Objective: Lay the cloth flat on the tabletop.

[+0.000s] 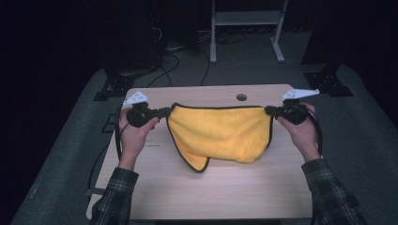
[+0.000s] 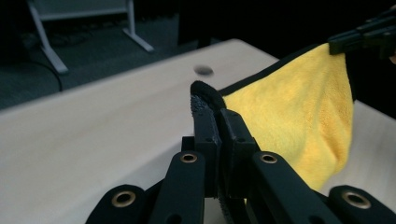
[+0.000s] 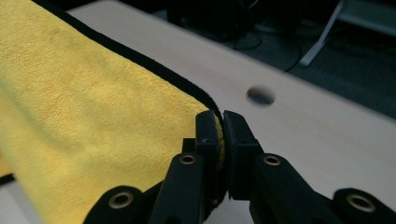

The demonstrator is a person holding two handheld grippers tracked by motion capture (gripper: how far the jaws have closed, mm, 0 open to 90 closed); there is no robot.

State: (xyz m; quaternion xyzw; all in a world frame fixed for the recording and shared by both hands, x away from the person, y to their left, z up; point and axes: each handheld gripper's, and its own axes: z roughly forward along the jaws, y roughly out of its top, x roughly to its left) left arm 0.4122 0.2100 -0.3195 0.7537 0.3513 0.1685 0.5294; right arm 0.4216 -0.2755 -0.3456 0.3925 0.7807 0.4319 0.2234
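A yellow cloth (image 1: 220, 133) with a black hem hangs stretched between both grippers above the wooden table (image 1: 155, 183). Its lower edge sags down to the tabletop. My left gripper (image 1: 168, 111) is shut on the cloth's left top corner, and my right gripper (image 1: 268, 110) is shut on the right top corner. In the left gripper view the jaws pinch the black hem of the cloth (image 2: 299, 102), and the other gripper (image 2: 334, 45) holds the far corner at the top right. In the right gripper view the jaws clamp the corner of the cloth (image 3: 93, 116).
A round cable hole (image 1: 241, 97) sits near the table's far edge. Beyond the table stand a white metal frame (image 1: 246, 18) and dark floor cables. The person's forearms in plaid sleeves come in at both bottom corners.
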